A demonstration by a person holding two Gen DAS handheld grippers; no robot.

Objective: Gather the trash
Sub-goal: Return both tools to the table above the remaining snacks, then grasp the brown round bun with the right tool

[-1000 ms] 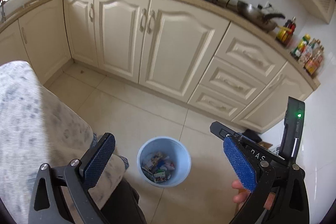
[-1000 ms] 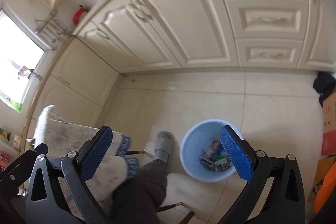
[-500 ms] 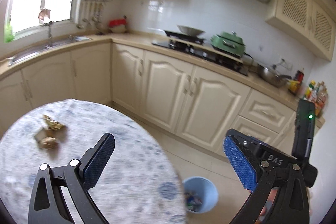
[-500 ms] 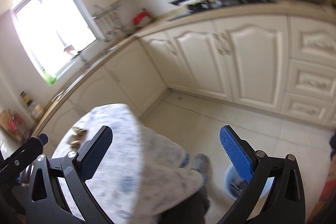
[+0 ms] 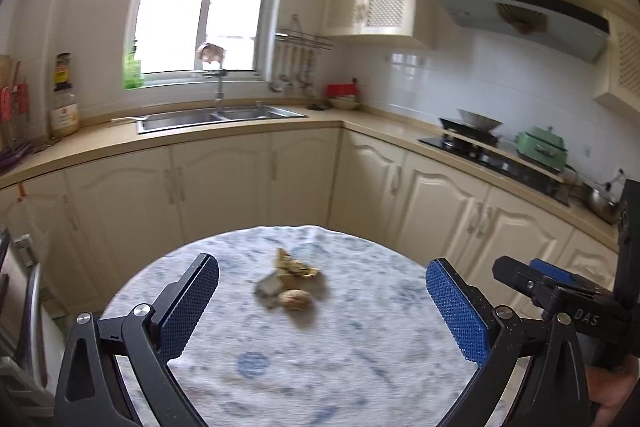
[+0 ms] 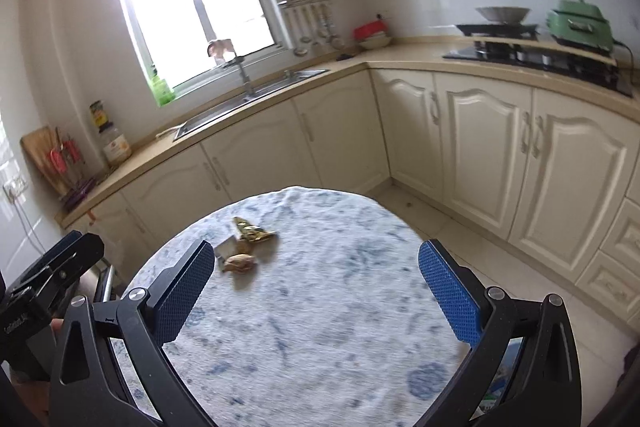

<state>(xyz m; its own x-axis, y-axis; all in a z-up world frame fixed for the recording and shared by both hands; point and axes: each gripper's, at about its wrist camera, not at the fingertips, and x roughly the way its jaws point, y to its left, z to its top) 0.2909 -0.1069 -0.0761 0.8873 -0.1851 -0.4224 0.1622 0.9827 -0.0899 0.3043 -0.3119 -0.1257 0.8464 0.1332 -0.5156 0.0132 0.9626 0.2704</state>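
Note:
A small pile of trash lies on the round table (image 5: 360,347) with its blue-and-white cloth: a gold crumpled wrapper (image 5: 294,264), a grey scrap (image 5: 269,286) and a brown nut-like lump (image 5: 297,299). The same pile shows in the right wrist view: wrapper (image 6: 252,230), lump (image 6: 239,262). My left gripper (image 5: 324,311) is open and empty above the table, just short of the pile. My right gripper (image 6: 316,291) is open and empty, to the right of the pile. The right gripper also shows at the right edge of the left wrist view (image 5: 560,287).
Cream kitchen cabinets (image 5: 440,195) run around the room behind the table, with a sink (image 5: 216,117) under the window and a stove (image 5: 472,139) at right. A metal chair or rack (image 5: 20,299) stands at the table's left. Tiled floor (image 6: 460,227) lies to the right.
Both grippers have swung up from the blue trash bin on the floor to the table top. The trash pile is now in front of them. Both stay open.

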